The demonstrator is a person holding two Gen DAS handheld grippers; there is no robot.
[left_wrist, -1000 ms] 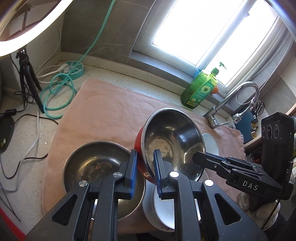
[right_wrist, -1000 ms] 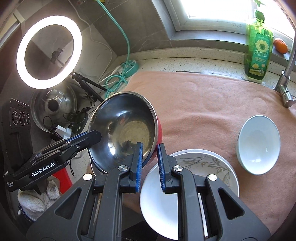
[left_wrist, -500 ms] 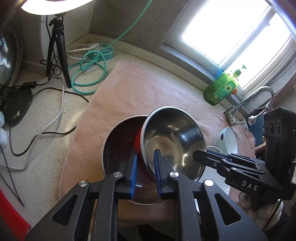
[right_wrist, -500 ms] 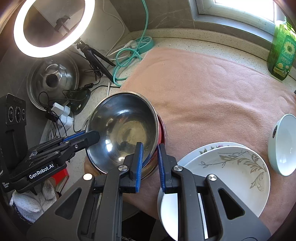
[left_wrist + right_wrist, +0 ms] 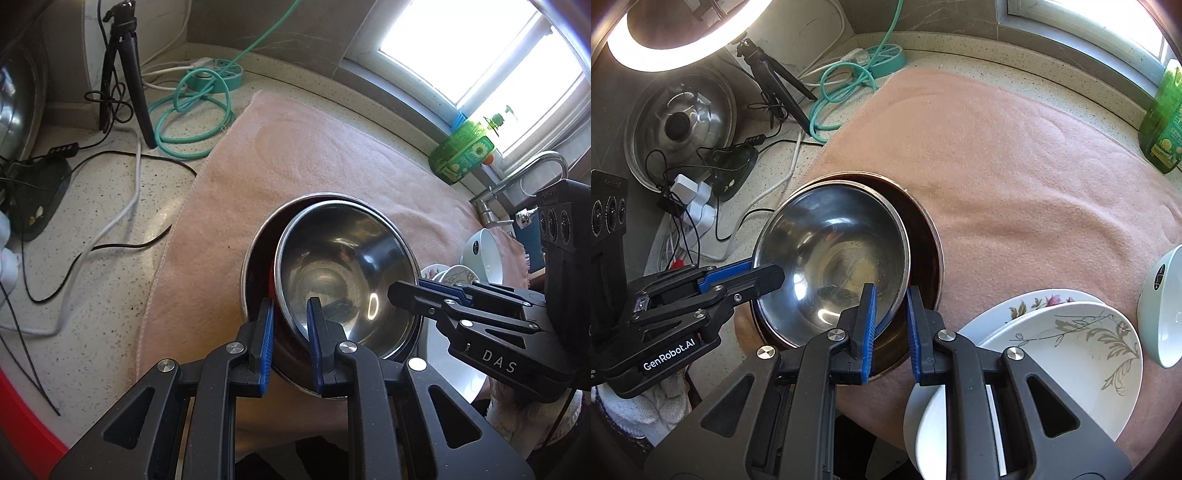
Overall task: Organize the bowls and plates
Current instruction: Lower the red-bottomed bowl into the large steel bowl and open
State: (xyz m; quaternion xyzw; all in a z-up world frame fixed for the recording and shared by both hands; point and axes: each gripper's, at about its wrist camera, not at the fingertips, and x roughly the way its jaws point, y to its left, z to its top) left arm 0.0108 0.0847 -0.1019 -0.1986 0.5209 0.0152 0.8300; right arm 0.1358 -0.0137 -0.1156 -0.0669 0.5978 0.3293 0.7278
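A steel bowl with a red outside [image 5: 343, 269] [image 5: 831, 258] sits nested inside a larger steel bowl [image 5: 258, 258] [image 5: 923, 236] on the pink towel [image 5: 295, 158]. My left gripper [image 5: 290, 332] straddles the inner bowl's near rim with a small gap between the pads. My right gripper [image 5: 890, 325] straddles the rim on the other side, also slightly apart. Each gripper shows in the other's view. White patterned plates [image 5: 1071, 343] are stacked to the right, beside a white bowl [image 5: 1163, 306].
A green soap bottle [image 5: 461, 155] and a tap [image 5: 517, 184] stand by the window. Cables, a teal hose [image 5: 192, 110], a tripod [image 5: 129, 66] and a pot lid [image 5: 679, 122] crowd the counter to the left of the towel.
Both grippers carried the red-sided bowl left and lowered it into the larger steel bowl. The pads now stand a little wider apart on its rim.
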